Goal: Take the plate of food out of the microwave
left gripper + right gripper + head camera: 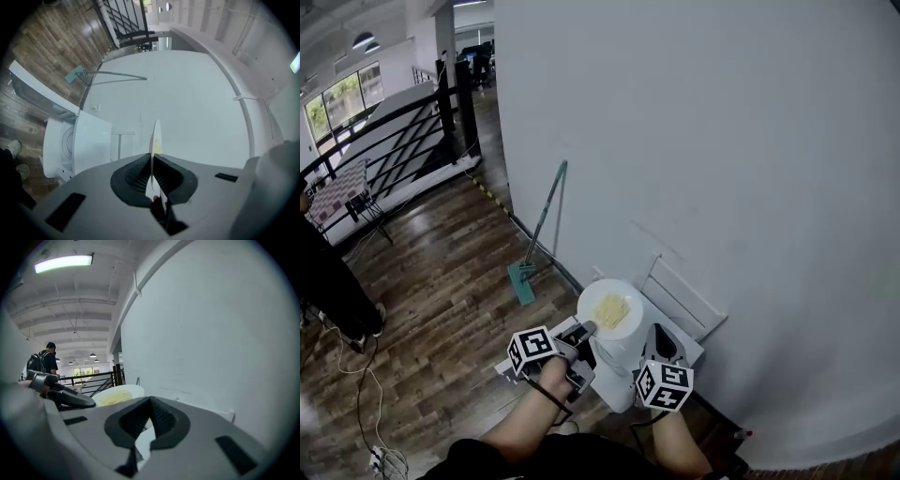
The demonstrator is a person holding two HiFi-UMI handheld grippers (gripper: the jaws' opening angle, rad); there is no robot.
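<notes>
Left gripper view shows your left tongs [152,165] pinching the plate [155,133] rim, right tongs [150,405] closed empty; hold it level.

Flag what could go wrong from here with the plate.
1. The plate is held only by the left tongs, pinched on one rim. It may tip or slip and spill the food.
2. The right tongs are shut and empty beside it, so nothing supports the far side.
3. The wall is close, so a swing could knock the rim.
</notes>
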